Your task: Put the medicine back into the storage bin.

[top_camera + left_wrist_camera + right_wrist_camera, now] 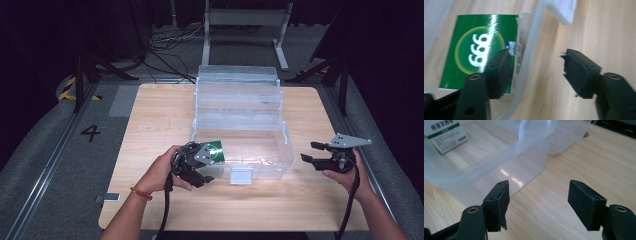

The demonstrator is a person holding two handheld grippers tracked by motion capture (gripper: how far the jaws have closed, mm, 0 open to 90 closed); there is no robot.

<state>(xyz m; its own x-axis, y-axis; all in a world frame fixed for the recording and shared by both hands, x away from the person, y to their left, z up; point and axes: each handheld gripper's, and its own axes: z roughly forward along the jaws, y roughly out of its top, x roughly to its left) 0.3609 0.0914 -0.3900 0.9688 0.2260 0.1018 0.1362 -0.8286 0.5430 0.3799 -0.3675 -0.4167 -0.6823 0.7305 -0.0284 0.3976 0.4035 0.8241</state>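
In the high view the left gripper point(196, 167) covers most of the green box point(217, 149). In the right gripper view the picture's edge crops that box, its print too small to read.

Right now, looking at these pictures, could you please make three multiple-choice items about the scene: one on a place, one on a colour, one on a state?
1. Where does the green box lie?
A. Inside the clear plastic bin, at its near left corner
B. On the floor
C. On the bare table right of the bin

2. What colour is the box's large face?
A. Red
B. Green with white digits
C. Blue

3. How do the jaws of the right gripper stand?
A. Closed on the box
B. Closed on the bin's rim
C. Apart, with nothing between them

Key: 1 A, the left gripper view shows the box behind the bin's clear wall; 2 B, the same view shows a green face with white digits; 3 C, the right gripper view shows bare table between the jaws.
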